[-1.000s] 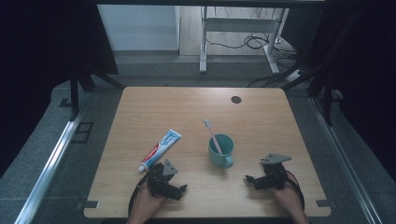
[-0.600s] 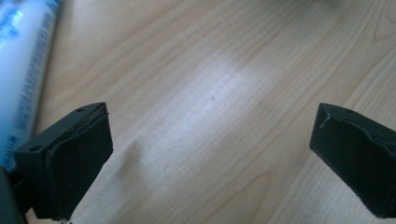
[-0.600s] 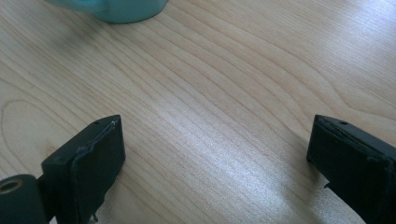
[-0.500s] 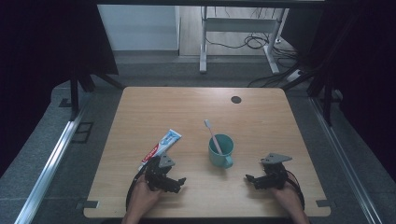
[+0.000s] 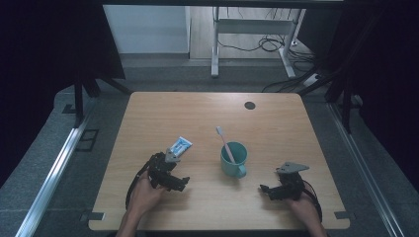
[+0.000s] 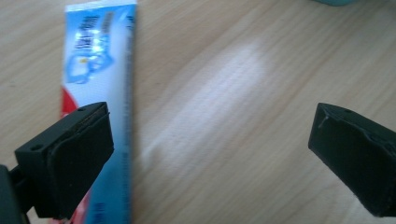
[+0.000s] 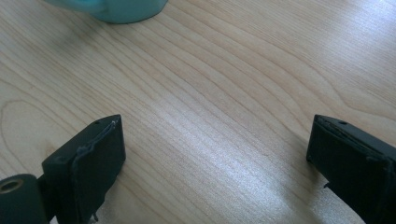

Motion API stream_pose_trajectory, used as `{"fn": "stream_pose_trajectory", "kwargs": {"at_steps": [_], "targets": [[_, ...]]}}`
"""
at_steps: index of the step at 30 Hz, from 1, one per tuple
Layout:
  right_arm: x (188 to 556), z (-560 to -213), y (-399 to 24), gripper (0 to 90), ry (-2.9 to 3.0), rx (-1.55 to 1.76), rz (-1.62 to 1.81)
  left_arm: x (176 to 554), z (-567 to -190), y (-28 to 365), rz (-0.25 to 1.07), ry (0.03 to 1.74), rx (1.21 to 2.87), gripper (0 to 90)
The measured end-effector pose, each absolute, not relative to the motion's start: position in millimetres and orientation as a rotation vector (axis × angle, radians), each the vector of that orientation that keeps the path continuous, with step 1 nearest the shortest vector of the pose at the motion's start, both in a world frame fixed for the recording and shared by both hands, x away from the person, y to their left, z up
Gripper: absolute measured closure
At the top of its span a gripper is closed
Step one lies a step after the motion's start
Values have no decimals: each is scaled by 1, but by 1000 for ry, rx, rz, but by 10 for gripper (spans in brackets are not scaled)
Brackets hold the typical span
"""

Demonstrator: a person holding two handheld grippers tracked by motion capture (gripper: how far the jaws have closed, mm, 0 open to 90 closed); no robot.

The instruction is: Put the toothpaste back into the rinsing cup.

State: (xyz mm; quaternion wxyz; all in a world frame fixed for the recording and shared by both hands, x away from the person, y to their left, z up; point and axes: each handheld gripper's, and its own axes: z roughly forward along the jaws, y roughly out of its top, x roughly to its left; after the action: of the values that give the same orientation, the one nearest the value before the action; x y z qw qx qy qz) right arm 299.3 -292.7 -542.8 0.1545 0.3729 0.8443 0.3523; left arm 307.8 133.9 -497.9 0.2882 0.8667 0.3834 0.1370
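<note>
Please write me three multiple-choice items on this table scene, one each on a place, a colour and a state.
1. Where is the toothbrush?
A. Standing in the cup
B. Flat on the table
C. Held in a gripper

2. What colour is the cup?
A. Red
B. Teal
C. Black

3. How does the left hand-held gripper stand?
A. Shut on the toothpaste tube
B. Shut on nothing
C. Open, with the toothpaste tube by one jaw

Answers:
1 A, since in the high view the handle leans up out of the cup's mouth.
2 B, since the high view shows a teal body and handle on the wooden table.
3 C, since the left gripper view shows a wide gap between the jaws, with the toothpaste tube lying along one of them, partly under it, and bare wood in between.
</note>
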Motion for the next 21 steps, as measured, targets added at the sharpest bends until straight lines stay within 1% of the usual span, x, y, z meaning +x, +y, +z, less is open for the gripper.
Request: {"fn": "stream_pose_trajectory", "kwargs": {"at_steps": [6,21], "targets": [[299,-543,-293,43,2420,1069,1010,323,-493,141,365,1052,2341,8],[299,-543,-293,43,2419,1068,1009,356,-490,145,272,1094,2498,17]]}}
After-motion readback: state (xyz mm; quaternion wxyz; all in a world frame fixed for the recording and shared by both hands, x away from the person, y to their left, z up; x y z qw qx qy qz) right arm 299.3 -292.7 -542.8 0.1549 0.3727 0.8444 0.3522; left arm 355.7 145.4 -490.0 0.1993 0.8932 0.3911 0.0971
